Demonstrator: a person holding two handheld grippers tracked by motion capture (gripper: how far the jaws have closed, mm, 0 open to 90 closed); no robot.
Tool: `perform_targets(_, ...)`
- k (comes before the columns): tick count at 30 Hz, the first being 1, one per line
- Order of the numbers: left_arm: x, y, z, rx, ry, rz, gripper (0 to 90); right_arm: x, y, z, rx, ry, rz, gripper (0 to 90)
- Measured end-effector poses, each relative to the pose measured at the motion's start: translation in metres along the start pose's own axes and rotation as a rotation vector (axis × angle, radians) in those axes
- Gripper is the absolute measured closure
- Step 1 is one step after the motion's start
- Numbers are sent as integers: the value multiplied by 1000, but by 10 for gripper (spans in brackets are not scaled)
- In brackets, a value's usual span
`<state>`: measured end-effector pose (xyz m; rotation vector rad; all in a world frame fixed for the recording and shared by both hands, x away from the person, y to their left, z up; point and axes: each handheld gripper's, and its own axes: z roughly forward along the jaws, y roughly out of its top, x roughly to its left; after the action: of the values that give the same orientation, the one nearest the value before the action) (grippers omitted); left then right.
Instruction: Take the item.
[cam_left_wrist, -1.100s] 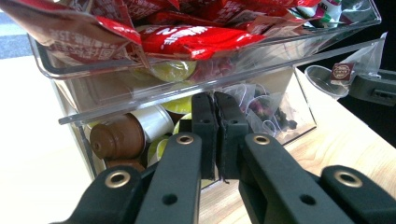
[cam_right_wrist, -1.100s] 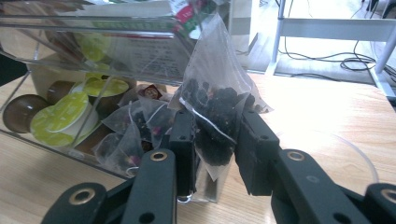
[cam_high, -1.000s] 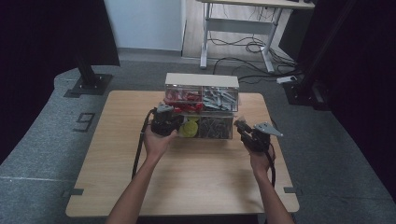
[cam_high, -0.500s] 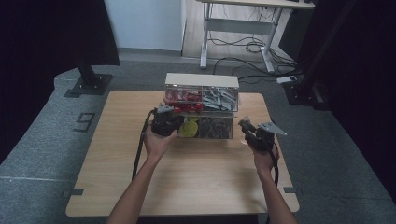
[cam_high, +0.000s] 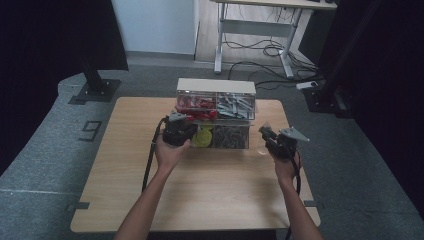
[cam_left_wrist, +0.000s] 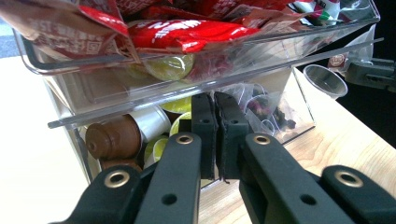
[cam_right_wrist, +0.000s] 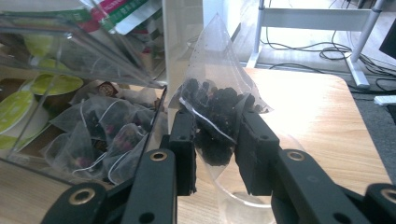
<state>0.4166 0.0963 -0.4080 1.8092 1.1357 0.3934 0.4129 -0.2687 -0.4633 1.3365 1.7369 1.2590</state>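
A clear two-tier organiser (cam_high: 215, 87) stands at the table's far middle. Its upper drawer holds red packets (cam_left_wrist: 187, 32). The lower tier holds coffee capsules (cam_left_wrist: 114, 137) and pyramid tea bags (cam_right_wrist: 98, 135). My left gripper (cam_high: 181, 122) (cam_left_wrist: 215, 100) is shut, its tips against the lower tier's clear front under the pulled-out upper drawer. Whether a clear edge sits between the pads I cannot tell. My right gripper (cam_high: 266, 134) (cam_right_wrist: 215, 119) is shut on a mesh tea bag (cam_right_wrist: 215, 95) of dark dried pieces, held beside the organiser's right end, above a clear cup (cam_right_wrist: 243, 203).
The clear cup (cam_high: 260, 148) (cam_left_wrist: 324, 79) stands on the wooden table (cam_high: 210, 190) just right of the organiser. Beyond the table are a desk frame with cables (cam_high: 260, 45) and a black stand base (cam_high: 92, 90) on grey floor.
My right gripper has drifted slightly to the right, away from the organiser, with the tea bag in it. The left gripper has stayed at the organiser's front.
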Motion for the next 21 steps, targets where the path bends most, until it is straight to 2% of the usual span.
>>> perform_targets(15,-2,0,1,1,-3,2,873,-19,2,7,19,-46,14,688)
perform_targets(21,-2,1,2,3,-4,-1,872,-19,2,9,24,-46,19,679)
